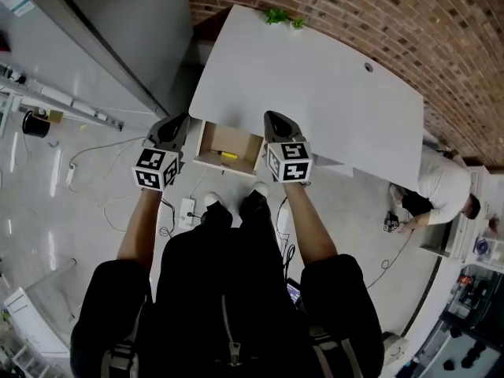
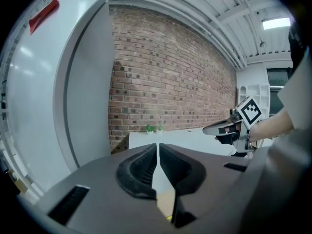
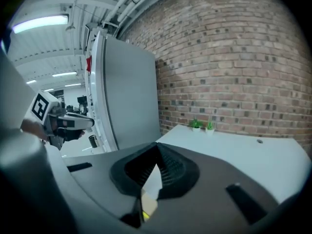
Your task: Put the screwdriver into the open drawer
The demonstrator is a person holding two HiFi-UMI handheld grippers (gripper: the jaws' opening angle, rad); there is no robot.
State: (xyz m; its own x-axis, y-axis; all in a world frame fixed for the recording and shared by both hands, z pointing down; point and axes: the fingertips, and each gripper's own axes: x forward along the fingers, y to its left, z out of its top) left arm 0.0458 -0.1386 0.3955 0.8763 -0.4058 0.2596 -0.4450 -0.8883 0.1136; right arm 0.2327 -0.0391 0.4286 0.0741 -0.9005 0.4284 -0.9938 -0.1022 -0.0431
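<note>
No readable text, square markers on left gripper (image 1: 184,118), right gripper (image 1: 269,116)

Screwdriver (image 1: 227,156) in drawer (image 1: 239,139) under desk (image 1: 315,85); plants (image 1: 283,16) at desk's far edge, by wall (image 1: 354,14).

Rough brick wall (image 1: 378,14), smooth matt desk (image 1: 315,93), drawer (image 1: 224,138) of bare wood.
</note>
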